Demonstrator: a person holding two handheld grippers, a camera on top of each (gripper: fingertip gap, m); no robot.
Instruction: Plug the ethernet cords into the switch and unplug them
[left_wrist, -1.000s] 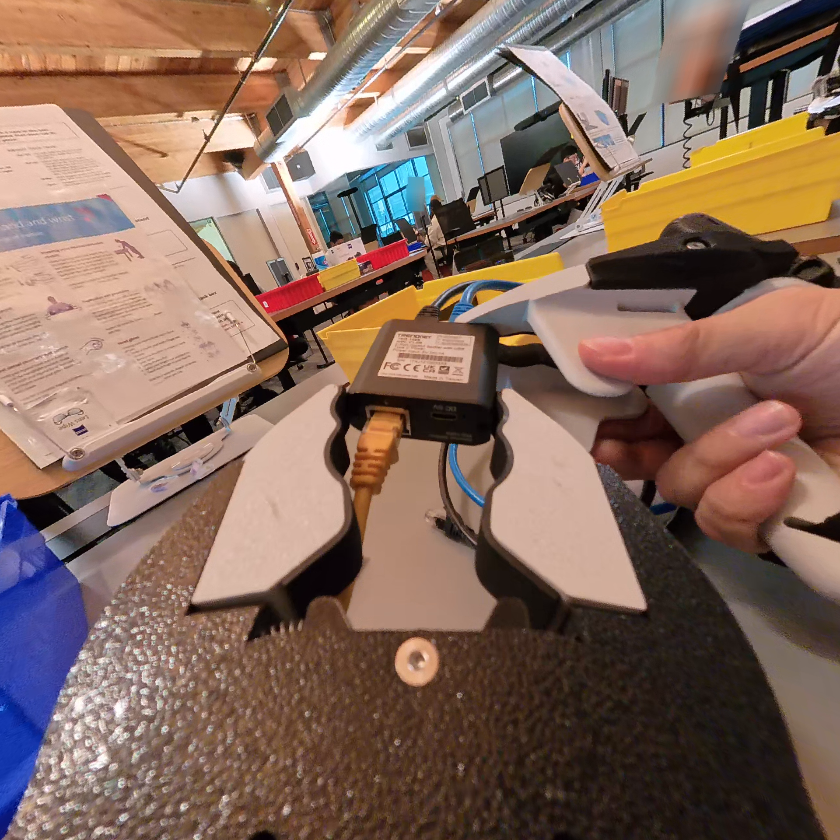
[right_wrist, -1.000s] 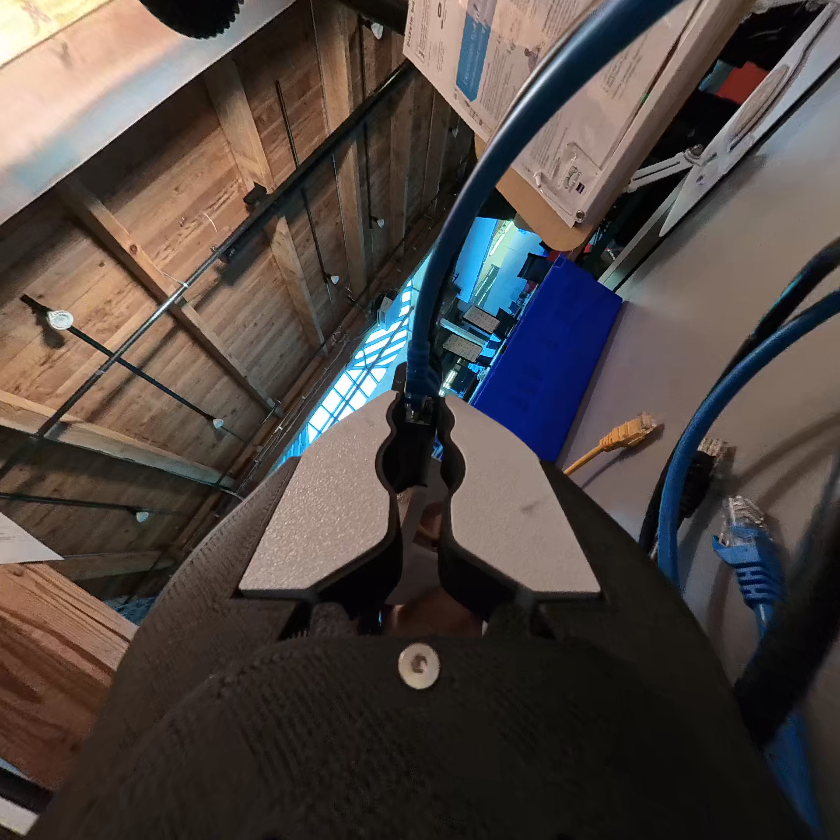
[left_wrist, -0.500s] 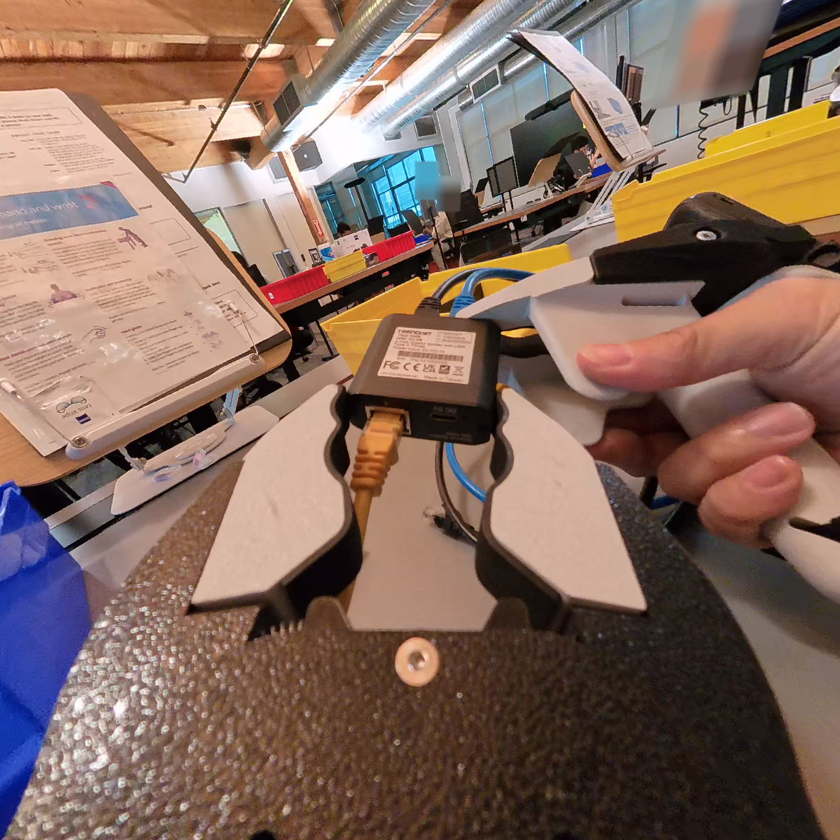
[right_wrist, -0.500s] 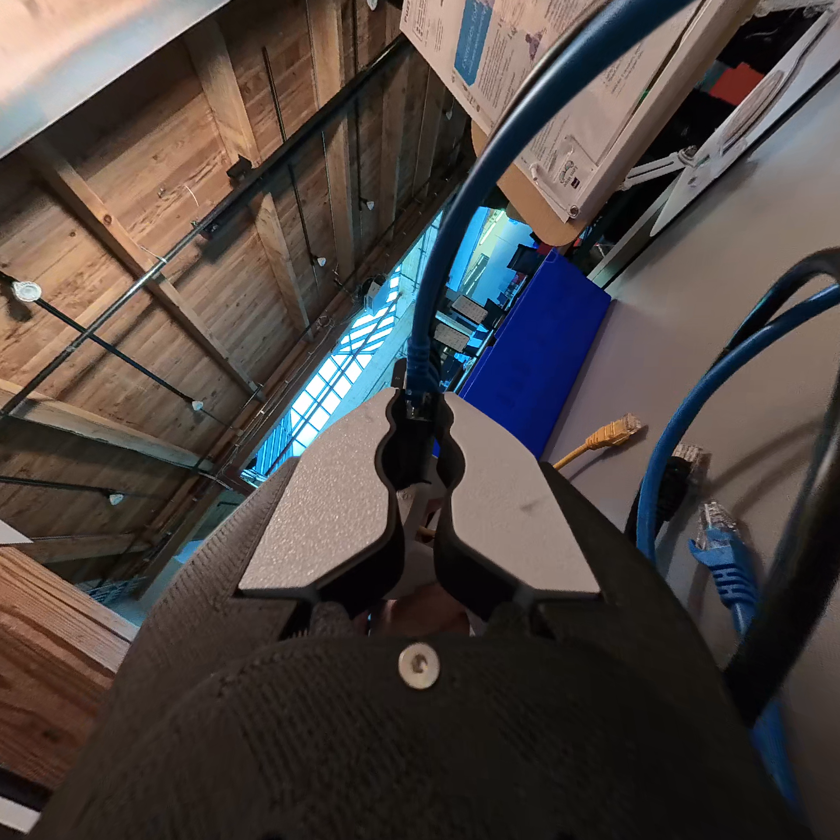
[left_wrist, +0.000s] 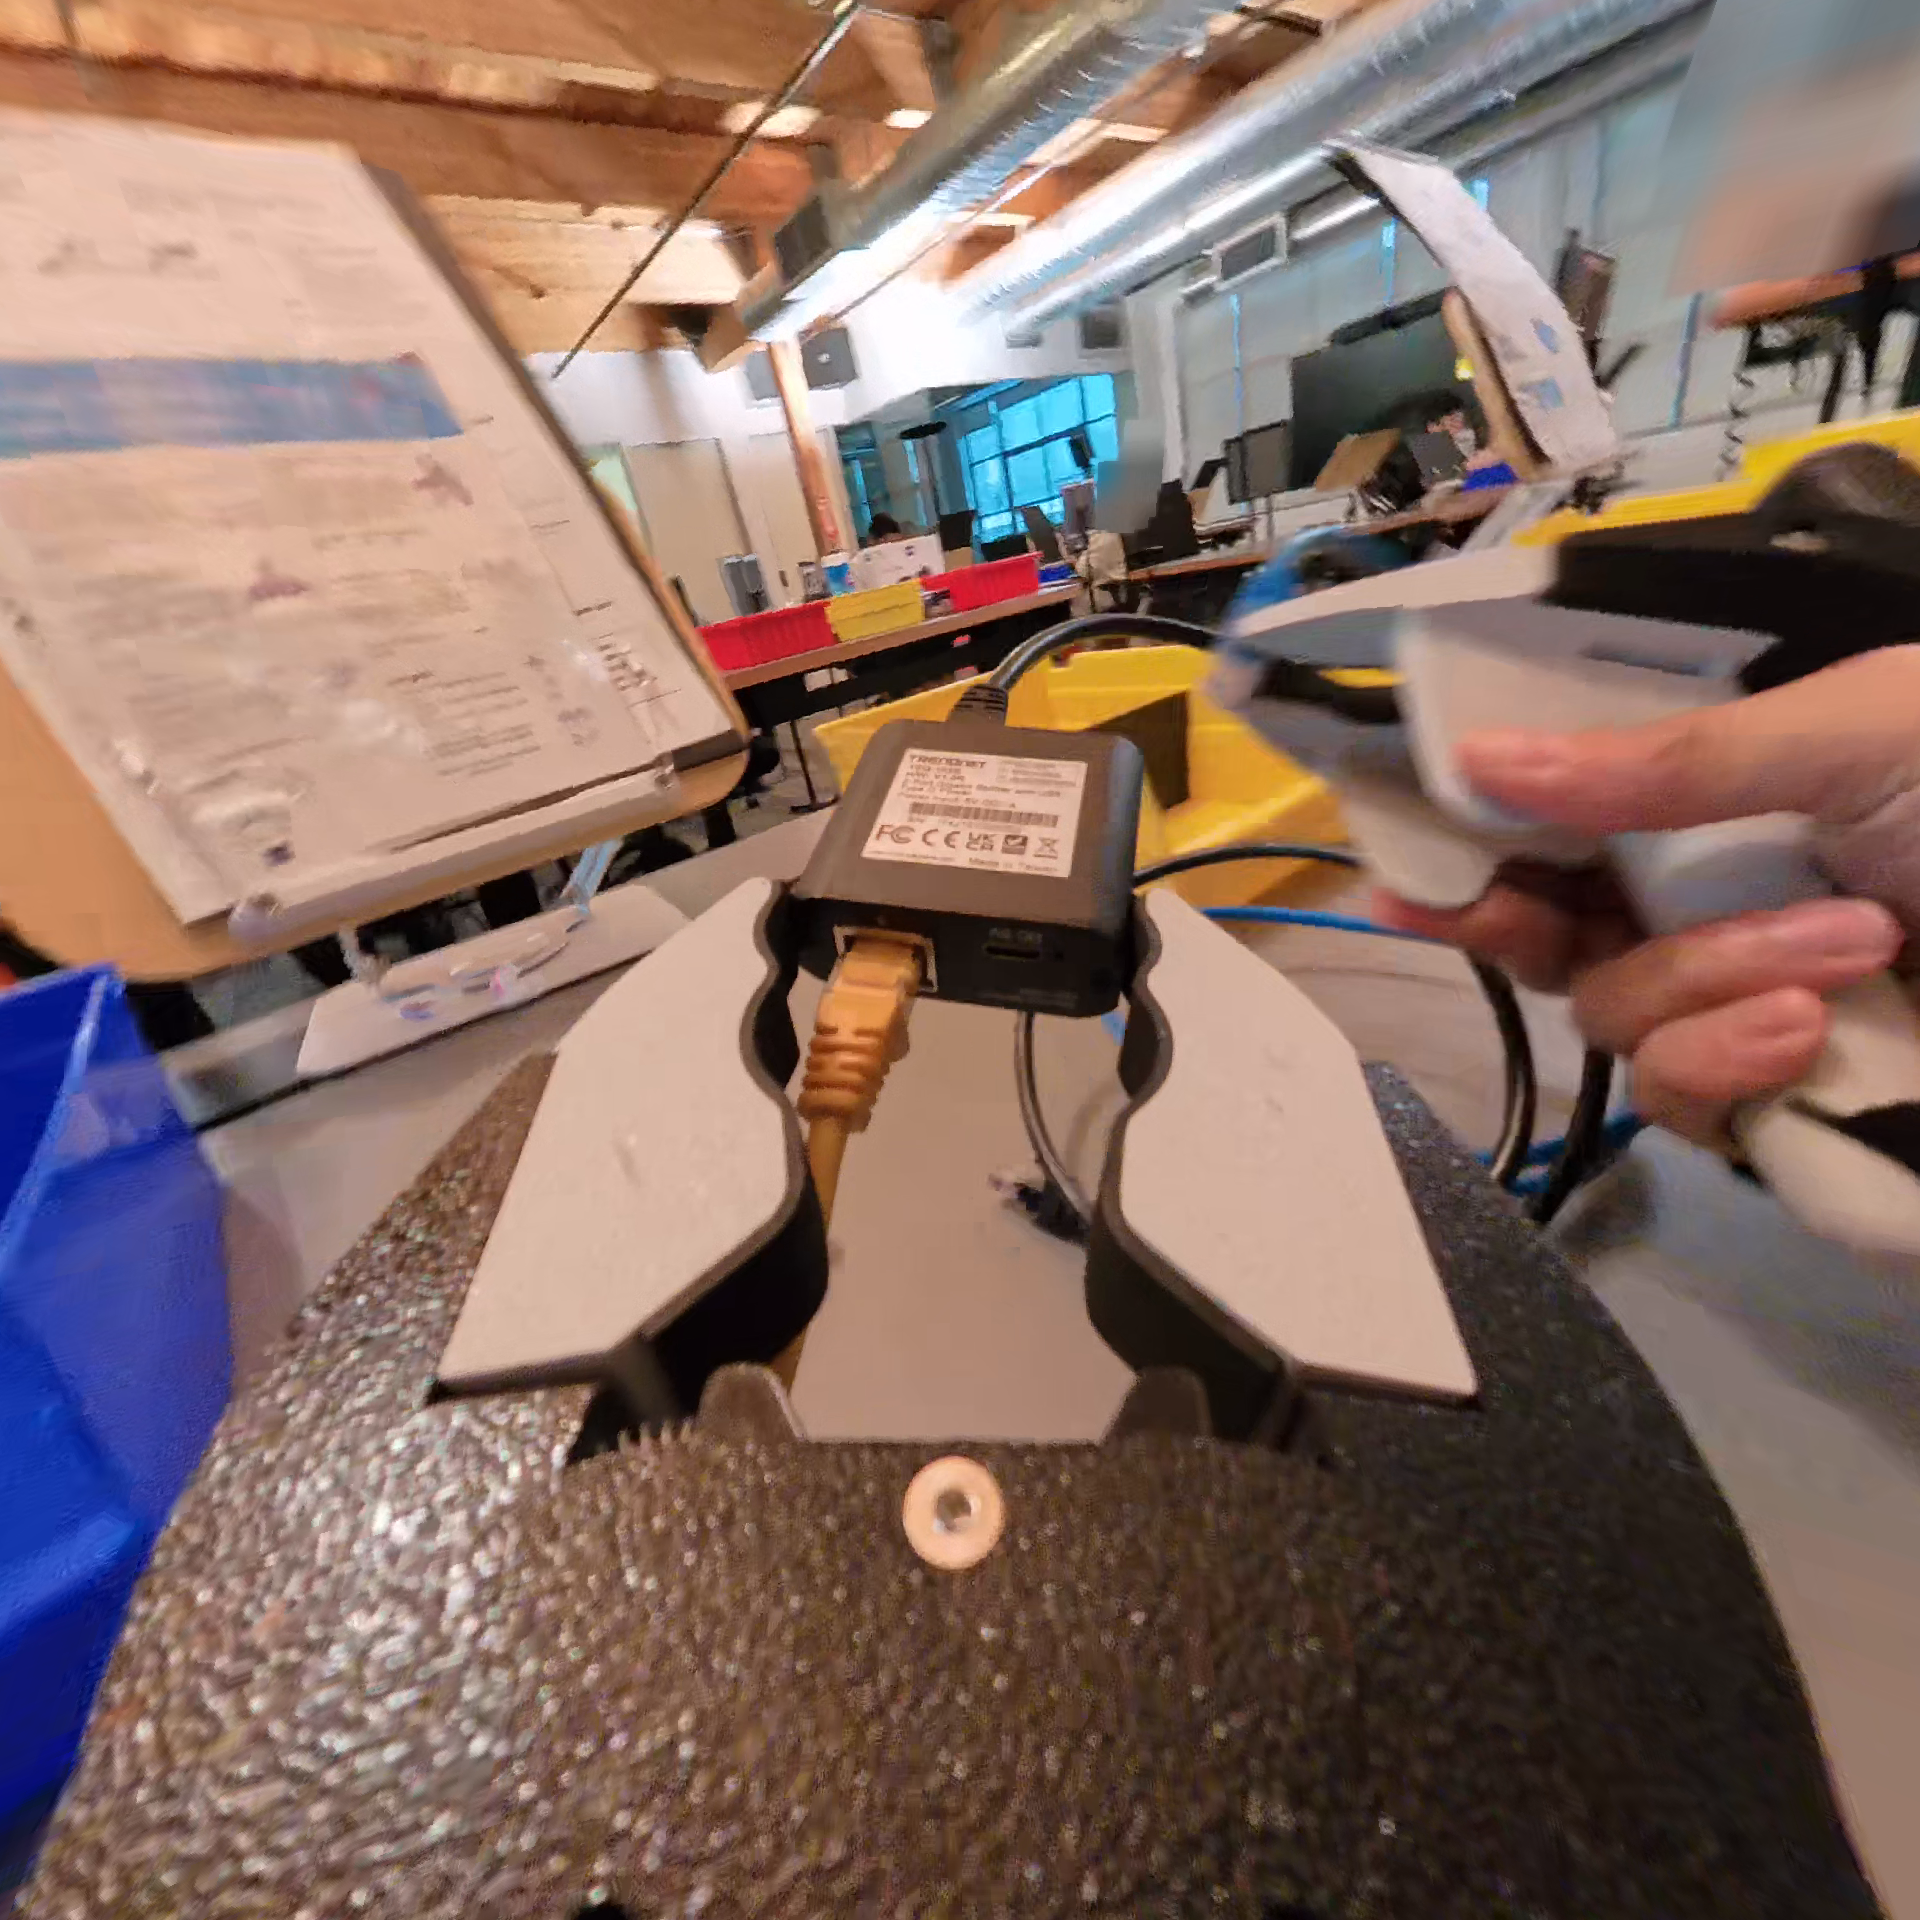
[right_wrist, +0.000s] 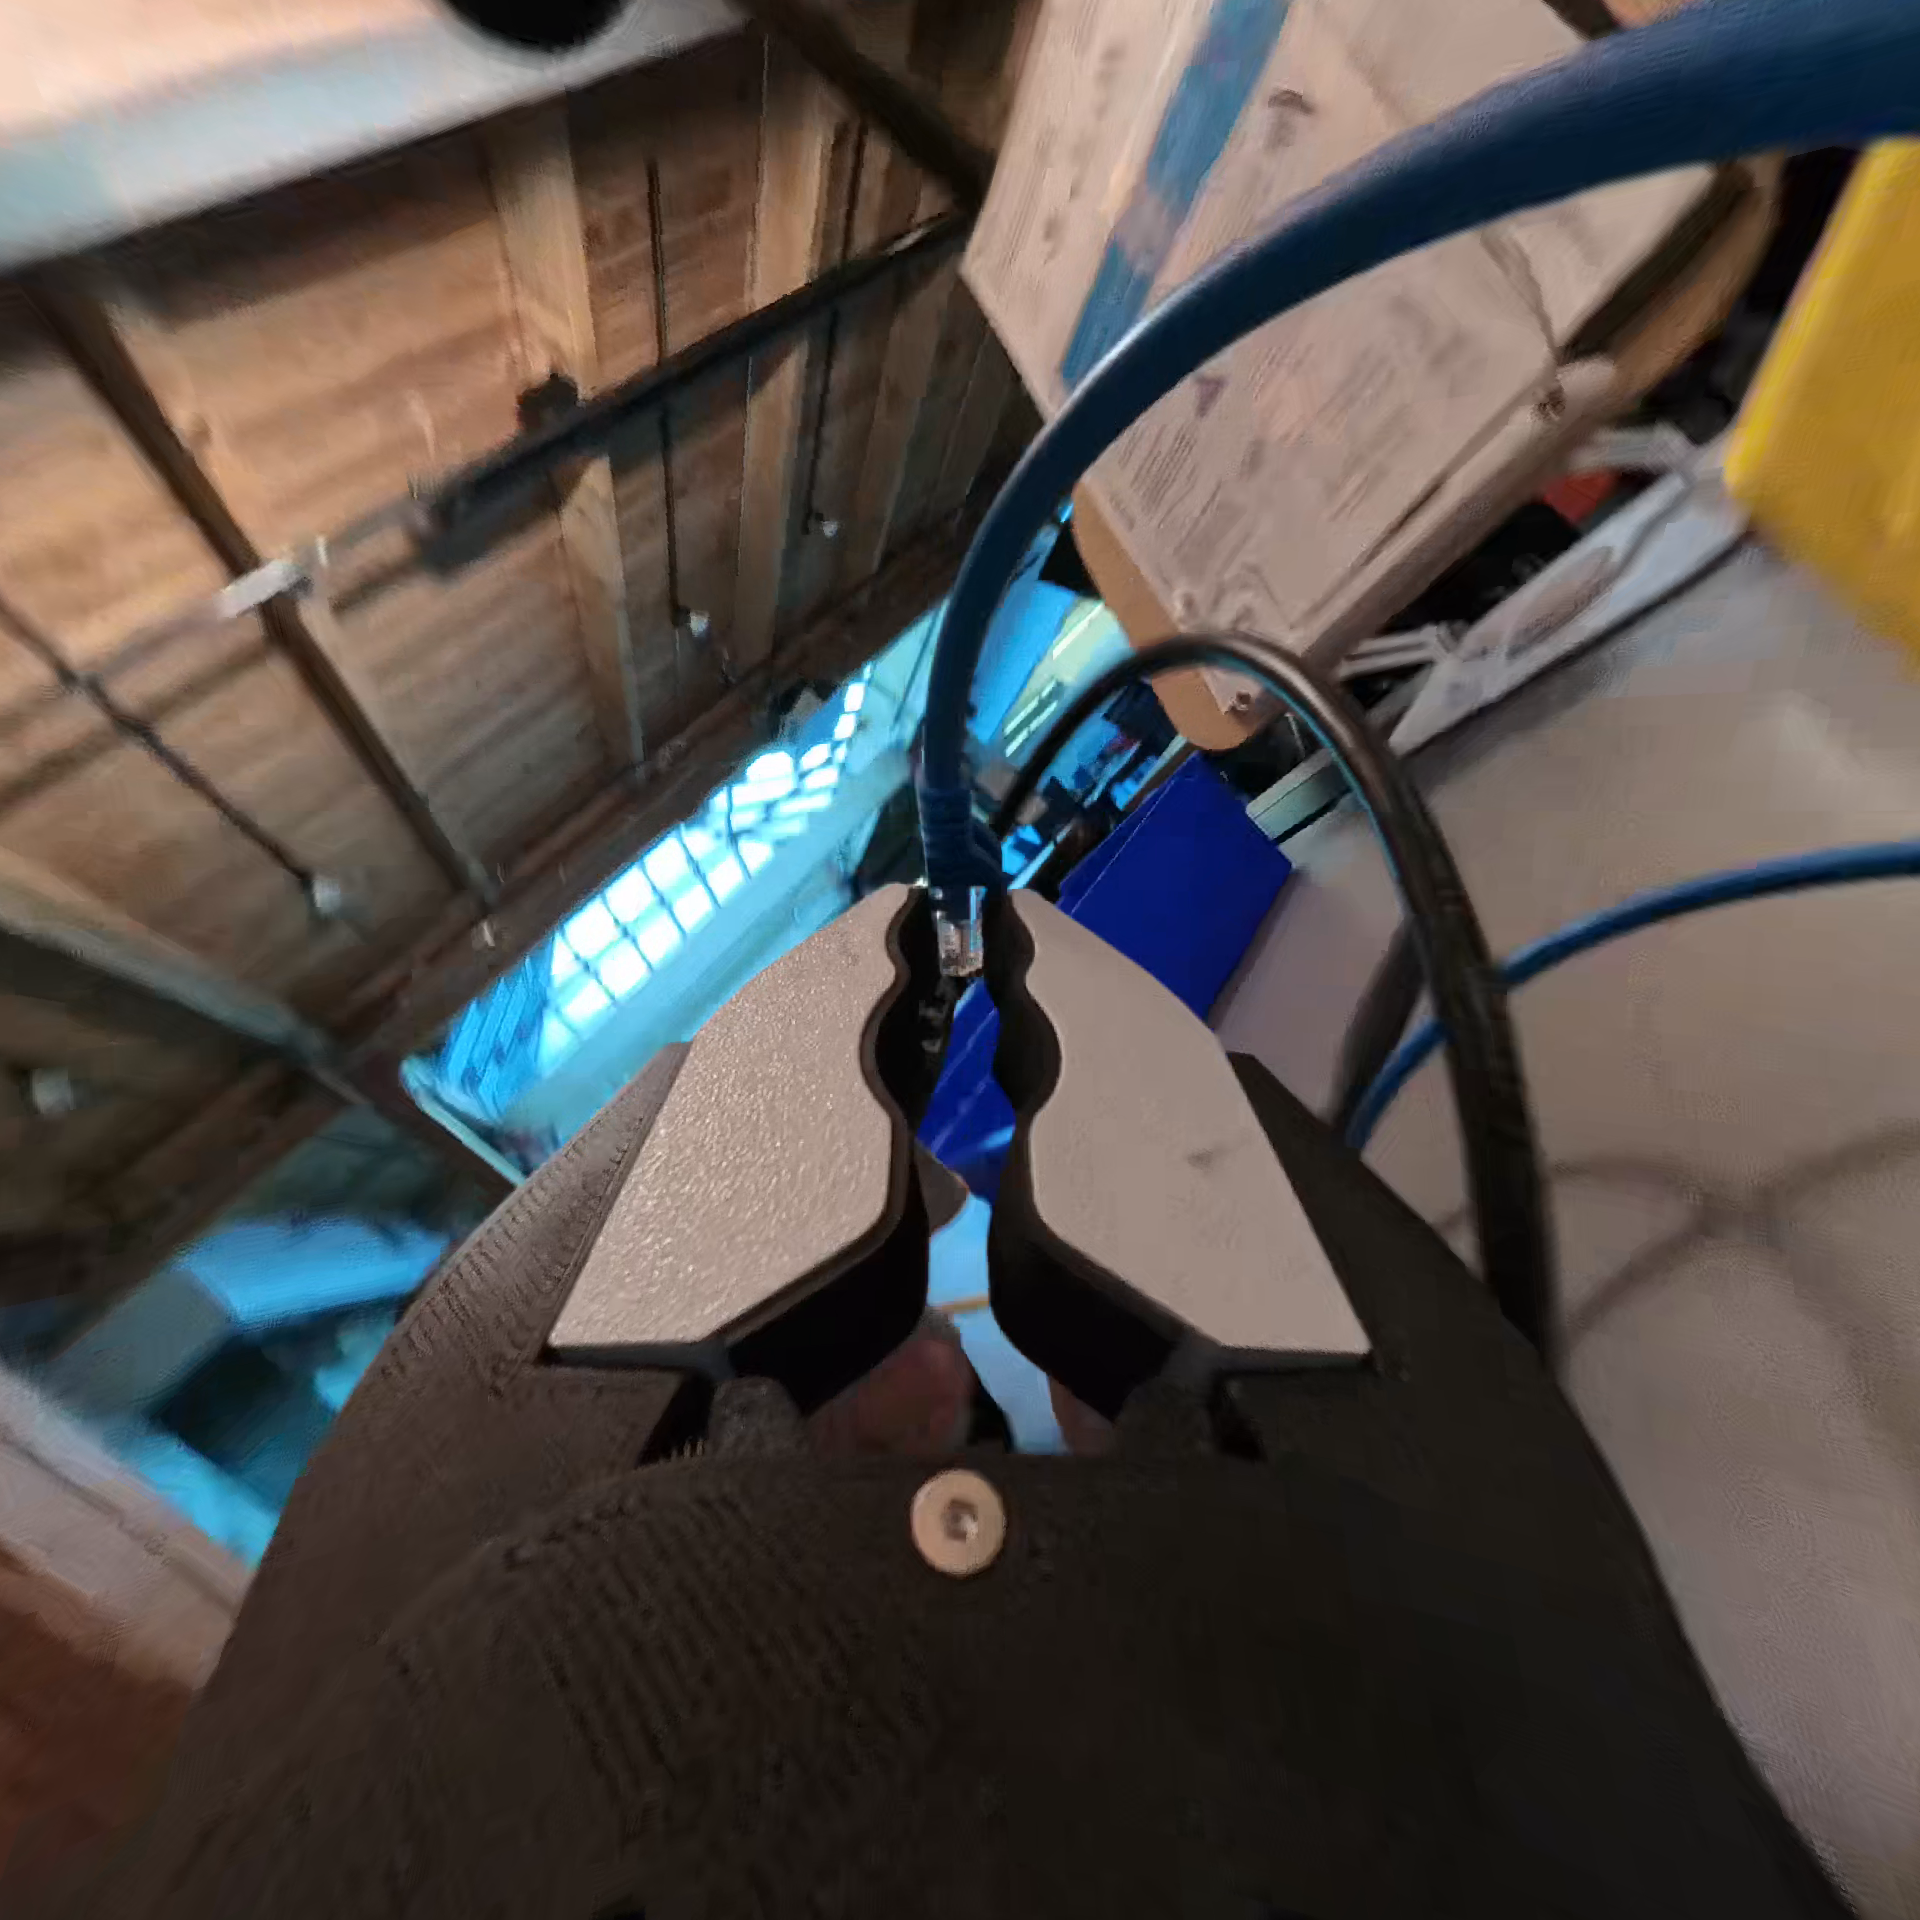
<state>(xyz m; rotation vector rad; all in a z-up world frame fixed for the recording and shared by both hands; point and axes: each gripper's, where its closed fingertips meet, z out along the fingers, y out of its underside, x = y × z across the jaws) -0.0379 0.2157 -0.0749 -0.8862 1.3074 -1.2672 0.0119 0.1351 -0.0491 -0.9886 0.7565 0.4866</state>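
Observation:
My left gripper (left_wrist: 961, 914) is shut on the black switch (left_wrist: 977, 821) and holds it above the grey table. A yellow ethernet cord (left_wrist: 862, 1029) is plugged into the switch's near left port. A black cable (left_wrist: 1049, 639) leaves its far end. My right gripper (right_wrist: 964, 914) is shut on the plug of a blue ethernet cord (right_wrist: 956, 862), free in the air, and the cord arcs up and right. In the left wrist view the right gripper (left_wrist: 1558, 665), held by a hand, is blurred to the right of the switch and apart from it.
A tilted document stand (left_wrist: 312, 520) rises at the left above a blue bin (left_wrist: 83, 1195). A yellow bin (left_wrist: 1226, 769) stands behind the switch. Loose blue cable (left_wrist: 1299, 920) and black cable (right_wrist: 1455, 935) lie on the table (left_wrist: 1714, 1403). Tip to tip, the grippers are about 10 cm apart.
The right gripper has pulled away to the right from the back of the switch, taking the blue plug with it. The left gripper still grips the switch and has tilted slightly.

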